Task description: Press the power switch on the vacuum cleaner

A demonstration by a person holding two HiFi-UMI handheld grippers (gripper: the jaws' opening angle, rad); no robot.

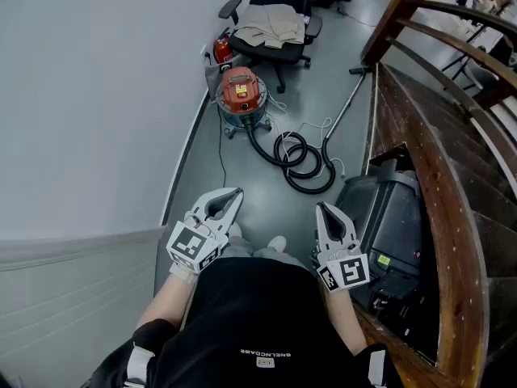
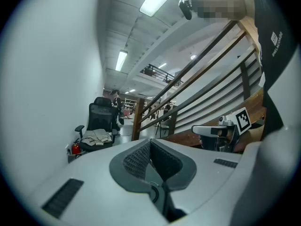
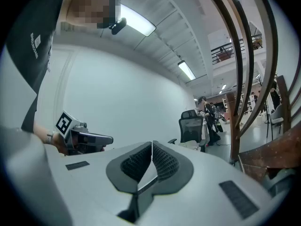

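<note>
wall (image 1: 97, 95): plain white, it runs along the floor's left edge from the near end to the far end.
floor (image 1: 242, 168): grey and smooth, a narrow strip between the wall and the staircase.
staircase (image 1: 440, 148): dark wood with a curved handrail, it fills the floor's right edge.
black machine (image 1: 392, 217): stands at the floor's right edge against the foot of the stairs, just beside the right gripper.
office chair (image 1: 279, 10): black, at the far end of the floor, with a beige cloth (image 1: 273, 24) heaped on its seat.
vacuum cleaner (image 1: 241, 95): orange-red top on a blue-grey drum, standing on the floor near the left edge by the wall, just in front of the chair and well apart from both grippers. Its power switch is too small to make out.
hose (image 1: 299, 162): black, coiled in loops on the mid floor, leading from the vacuum cleaner toward the right edge.
left gripper (image 1: 236, 192): held low before the person's body; jaws closed tip to tip with nothing between them (image 2: 150, 143).
right gripper (image 1: 321, 208): held level beside the left one, apart from it; jaws pressed together and empty (image 3: 152, 145).
fire extinguisher (image 1: 222, 49): red, at the wall's foot beside the chair.
</note>
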